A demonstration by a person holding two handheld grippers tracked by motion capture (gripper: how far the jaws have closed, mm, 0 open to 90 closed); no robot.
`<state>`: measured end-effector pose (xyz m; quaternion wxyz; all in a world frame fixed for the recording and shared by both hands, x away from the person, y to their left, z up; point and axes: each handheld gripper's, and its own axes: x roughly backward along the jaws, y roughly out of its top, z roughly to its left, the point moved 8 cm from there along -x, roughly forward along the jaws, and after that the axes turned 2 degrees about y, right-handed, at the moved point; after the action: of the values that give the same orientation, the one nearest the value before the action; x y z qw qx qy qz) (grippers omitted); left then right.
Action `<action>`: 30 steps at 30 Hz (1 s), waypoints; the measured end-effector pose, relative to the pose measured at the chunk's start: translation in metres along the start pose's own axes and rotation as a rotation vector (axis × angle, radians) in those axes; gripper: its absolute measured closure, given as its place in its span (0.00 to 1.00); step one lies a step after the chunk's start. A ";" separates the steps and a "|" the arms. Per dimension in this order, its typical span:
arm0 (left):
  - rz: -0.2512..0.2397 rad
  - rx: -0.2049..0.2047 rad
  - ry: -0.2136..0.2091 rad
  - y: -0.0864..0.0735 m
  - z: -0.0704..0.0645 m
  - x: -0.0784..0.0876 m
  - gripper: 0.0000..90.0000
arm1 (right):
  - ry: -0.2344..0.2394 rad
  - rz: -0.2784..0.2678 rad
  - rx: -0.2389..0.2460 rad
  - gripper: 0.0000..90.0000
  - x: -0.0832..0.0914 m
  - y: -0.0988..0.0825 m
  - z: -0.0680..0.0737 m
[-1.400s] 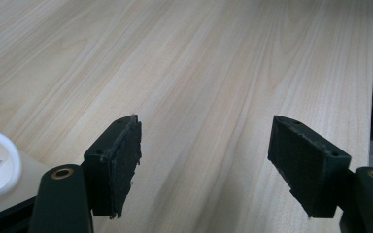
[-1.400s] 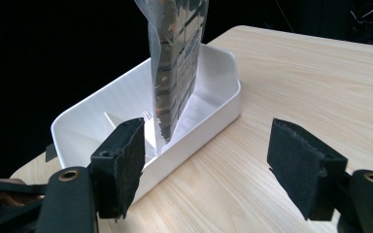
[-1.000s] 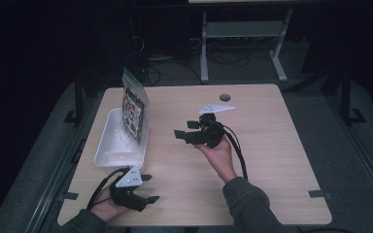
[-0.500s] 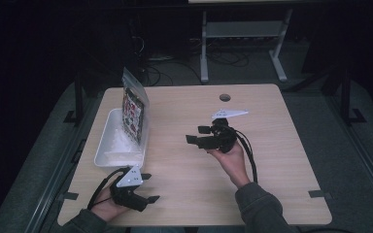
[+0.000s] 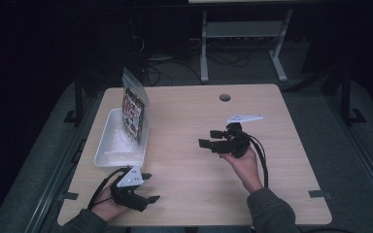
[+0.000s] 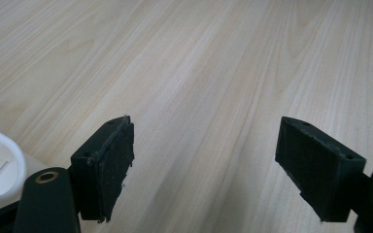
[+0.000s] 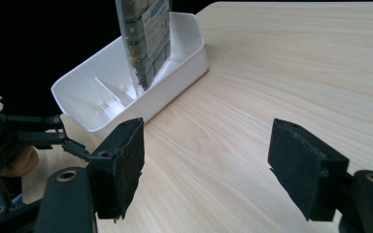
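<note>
A white tray [image 5: 108, 154] lies at the table's left side, and a clear bag of printed packets [image 5: 133, 112] stands upright at its far end. My left gripper [image 5: 149, 187] rests near the front edge, just in front of the tray. Its jaws have just been opening and stand open over bare wood [image 6: 204, 170], with the tray's corner [image 6: 0, 160] beside them. My right gripper [image 5: 209, 138] hovers right of the table's middle and points left, open with nothing between its pads [image 7: 206, 170]. It faces the tray [image 7: 77, 82], the bag [image 7: 145, 34] and the left gripper [image 7: 65, 133].
The wooden table [image 5: 189, 194] has a round cable hole [image 5: 225, 97] near its far edge. Dark floor surrounds it, with a metal stand [image 5: 243, 34] and cables behind. Bare wood lies between the two grippers.
My right hand has carried its gripper to the right and slightly toward me, away from the tray. The left hand has stayed put.
</note>
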<state>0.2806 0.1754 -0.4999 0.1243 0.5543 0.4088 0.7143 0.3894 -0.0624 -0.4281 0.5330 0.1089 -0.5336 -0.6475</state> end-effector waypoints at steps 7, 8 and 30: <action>-0.001 0.005 0.001 0.000 0.000 0.000 0.24 | -0.006 0.007 -0.010 0.31 0.011 -0.008 -0.005; -0.001 0.005 0.002 0.000 0.000 0.000 0.24 | -0.007 0.008 -0.010 0.31 0.012 -0.009 -0.005; -0.005 0.008 0.001 0.001 0.001 0.000 0.24 | -0.034 0.067 -0.027 0.29 0.040 -0.045 -0.018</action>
<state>0.2813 0.1752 -0.4992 0.1236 0.5536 0.4129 0.7126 0.3597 -0.1115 -0.4547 0.5467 0.0728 -0.5372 -0.6381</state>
